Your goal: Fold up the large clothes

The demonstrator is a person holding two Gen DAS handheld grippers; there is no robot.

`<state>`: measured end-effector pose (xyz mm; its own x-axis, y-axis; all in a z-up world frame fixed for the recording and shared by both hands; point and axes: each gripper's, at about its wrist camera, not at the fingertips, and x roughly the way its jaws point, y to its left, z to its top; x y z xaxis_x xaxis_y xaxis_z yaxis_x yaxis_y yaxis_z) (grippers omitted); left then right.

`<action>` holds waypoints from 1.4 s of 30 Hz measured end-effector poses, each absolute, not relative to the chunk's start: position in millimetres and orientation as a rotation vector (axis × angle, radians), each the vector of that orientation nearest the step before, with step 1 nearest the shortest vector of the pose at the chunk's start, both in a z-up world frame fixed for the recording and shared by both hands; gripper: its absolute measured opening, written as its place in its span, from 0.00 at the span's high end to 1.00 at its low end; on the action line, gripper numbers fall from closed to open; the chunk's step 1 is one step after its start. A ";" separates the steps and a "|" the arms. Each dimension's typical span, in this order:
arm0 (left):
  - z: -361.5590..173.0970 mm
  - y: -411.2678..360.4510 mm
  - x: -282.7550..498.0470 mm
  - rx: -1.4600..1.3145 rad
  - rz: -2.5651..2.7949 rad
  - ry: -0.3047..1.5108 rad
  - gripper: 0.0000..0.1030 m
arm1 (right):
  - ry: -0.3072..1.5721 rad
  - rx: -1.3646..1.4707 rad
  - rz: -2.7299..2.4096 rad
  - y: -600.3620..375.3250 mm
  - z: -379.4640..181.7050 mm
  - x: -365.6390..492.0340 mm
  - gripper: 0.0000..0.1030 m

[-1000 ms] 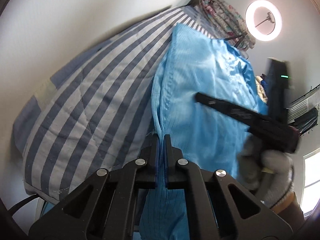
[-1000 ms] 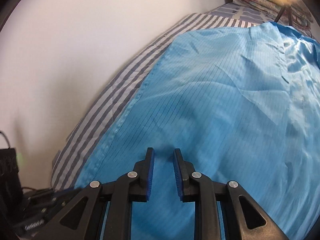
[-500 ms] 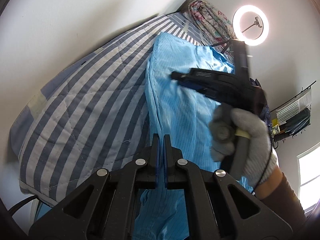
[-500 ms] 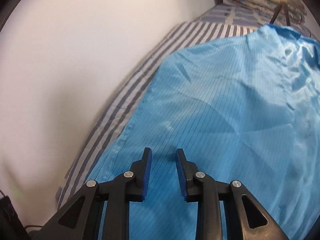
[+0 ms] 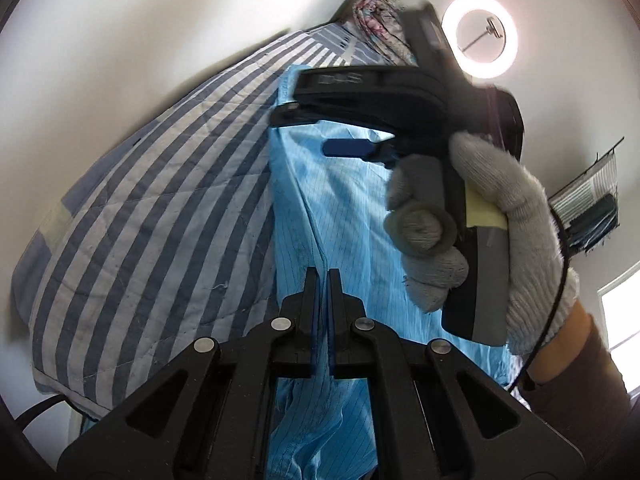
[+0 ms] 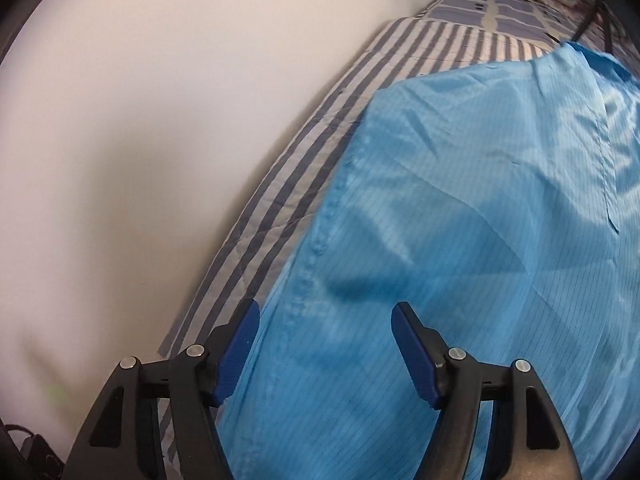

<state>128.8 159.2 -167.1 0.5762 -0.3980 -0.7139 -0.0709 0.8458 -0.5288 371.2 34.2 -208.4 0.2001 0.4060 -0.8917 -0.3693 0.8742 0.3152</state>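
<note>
While left tongs (image 5: 322, 280) pinch blue garment (image 5: 344, 208), right tongs (image 6: 325, 320) opening, empty

Under me was a blue-and-white striped quilt (image 5: 152, 216), running up against a plain white wall (image 5: 140, 32). A folded floral blanket (image 5: 380, 24) sat at its far end. Lit ring light (image 5: 480, 36) beyond that. Window (image 5: 620, 312) off to my right.
</note>
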 end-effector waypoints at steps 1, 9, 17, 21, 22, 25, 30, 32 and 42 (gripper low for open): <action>-168.0 157.5 130.2 -0.553 -0.206 0.952 1.00 | 1.261 0.009 0.540 38.2 -208.5 368.1 0.33; -157.0 138.2 136.7 -0.534 -0.242 0.937 1.00 | 1.252 -0.051 0.545 47.5 -204.7 352.1 1.00; -144.6 90.3 146.2 -0.450 -0.312 0.932 1.00 | 1.173 0.221 0.548 -38.6 -180.3 346.8 1.00; -140.3 63.1 149.6 -0.396 -0.358 0.937 1.00 | 1.137 0.345 0.523 -92.0 -174.8 330.5 1.00; -140.3 55.4 150.1 -0.381 -0.369 0.940 1.00 | 1.130 0.368 0.518 -102.8 -174.7 326.8 1.00; -142.6 31.5 150.1 -0.327 -0.405 0.955 1.00 | 1.118 0.433 0.482 -135.8 -178.5 313.7 1.00; -147.7 0.0 150.5 -0.267 -0.458 0.985 1.00 | 1.115 0.507 0.432 -178.4 -194.7 299.7 1.00; -150.5 -6.9 150.1 -0.272 -0.499 1.013 1.00 | 1.126 0.519 0.404 -192.3 -203.8 297.2 1.00; -133.6 44.7 157.7 -0.349 -0.430 0.948 1.00 | 1.164 0.538 0.339 -223.9 -225.0 295.7 1.00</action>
<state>157.7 44.7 -133.6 0.5104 -0.4977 -0.7012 0.1990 0.8617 -0.4668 295.7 -223.9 -225.0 0.3669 0.5175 -0.7730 0.0219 0.8259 0.5634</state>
